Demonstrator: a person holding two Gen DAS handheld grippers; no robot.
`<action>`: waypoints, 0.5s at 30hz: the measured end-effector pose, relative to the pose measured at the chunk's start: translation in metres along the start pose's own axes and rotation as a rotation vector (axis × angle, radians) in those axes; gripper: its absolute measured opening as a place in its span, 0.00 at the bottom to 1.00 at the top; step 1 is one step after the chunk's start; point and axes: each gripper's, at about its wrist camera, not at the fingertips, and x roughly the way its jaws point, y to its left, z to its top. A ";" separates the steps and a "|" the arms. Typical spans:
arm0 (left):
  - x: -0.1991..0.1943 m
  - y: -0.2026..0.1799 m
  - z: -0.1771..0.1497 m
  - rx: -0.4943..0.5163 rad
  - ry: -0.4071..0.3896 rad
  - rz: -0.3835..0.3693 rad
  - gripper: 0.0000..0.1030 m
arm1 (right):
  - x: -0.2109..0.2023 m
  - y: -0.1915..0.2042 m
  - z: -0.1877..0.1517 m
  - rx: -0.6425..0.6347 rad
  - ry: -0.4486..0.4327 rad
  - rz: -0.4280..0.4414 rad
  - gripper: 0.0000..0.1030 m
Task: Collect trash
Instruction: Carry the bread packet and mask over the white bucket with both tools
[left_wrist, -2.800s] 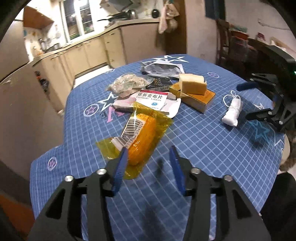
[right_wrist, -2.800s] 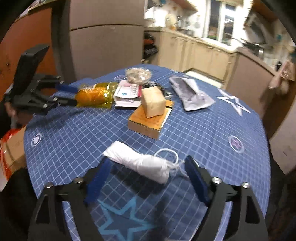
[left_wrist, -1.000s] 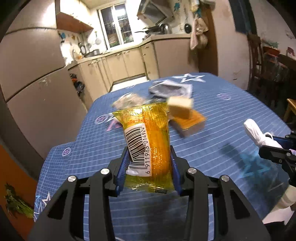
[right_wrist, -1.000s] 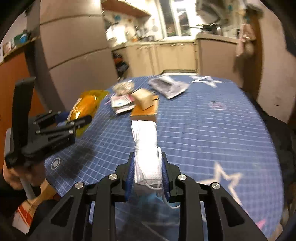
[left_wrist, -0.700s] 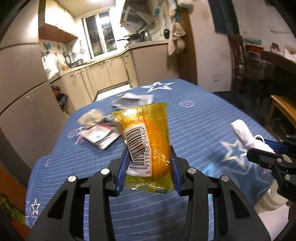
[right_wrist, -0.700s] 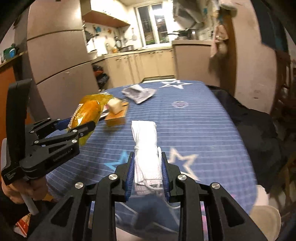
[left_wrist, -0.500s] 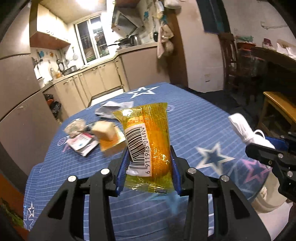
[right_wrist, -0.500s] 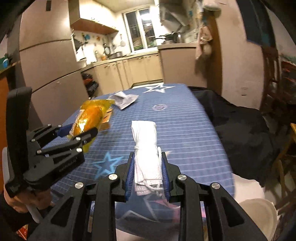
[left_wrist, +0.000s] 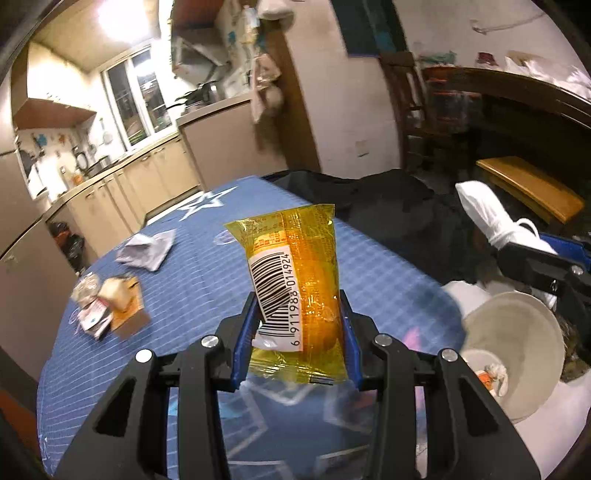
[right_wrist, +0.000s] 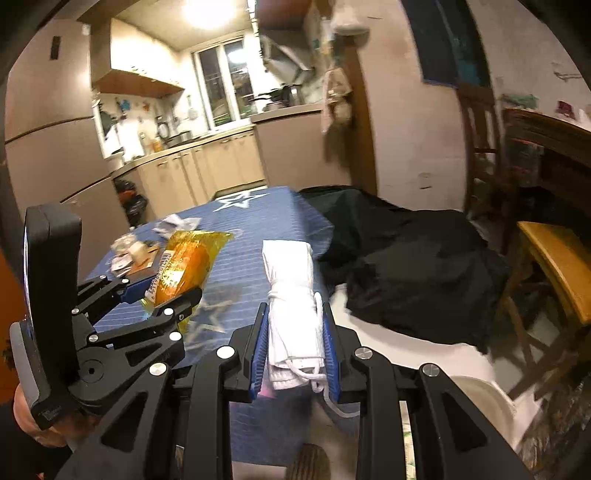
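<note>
A yellow snack packet (left_wrist: 295, 280) with a barcode label stands upright between the blue pads of my left gripper (left_wrist: 297, 332), which is shut on it. In the right wrist view the same packet (right_wrist: 184, 266) shows at the left in the left gripper (right_wrist: 162, 295). My right gripper (right_wrist: 293, 343) is shut on a rolled white cloth bundle with a cord (right_wrist: 291, 302); that bundle (left_wrist: 487, 218) appears at the right of the left wrist view. A white waste bin (left_wrist: 513, 347) with scraps inside stands on the floor below the table's edge, its rim (right_wrist: 480, 395) low right.
The blue star-patterned table (left_wrist: 184, 295) still carries a crumpled paper (left_wrist: 147, 251), a box with a block on it (left_wrist: 123, 299) and small packets (left_wrist: 92, 317). Black fabric (right_wrist: 406, 254) lies beside the table. A yellow wooden stool (right_wrist: 554, 266) and chairs stand to the right.
Both grippers have swung sideways across the table toward its right edge, each keeping its item. The white bin has come into view below; the table litter has slid off to the left.
</note>
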 end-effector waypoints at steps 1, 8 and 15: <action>0.000 -0.007 0.001 0.007 -0.001 -0.008 0.38 | -0.005 -0.010 -0.002 0.010 -0.005 -0.018 0.27; -0.001 -0.059 0.005 0.071 -0.012 -0.068 0.38 | -0.035 -0.060 -0.014 0.049 -0.030 -0.107 0.27; -0.003 -0.105 0.006 0.127 -0.013 -0.125 0.38 | -0.055 -0.099 -0.030 0.079 -0.040 -0.183 0.27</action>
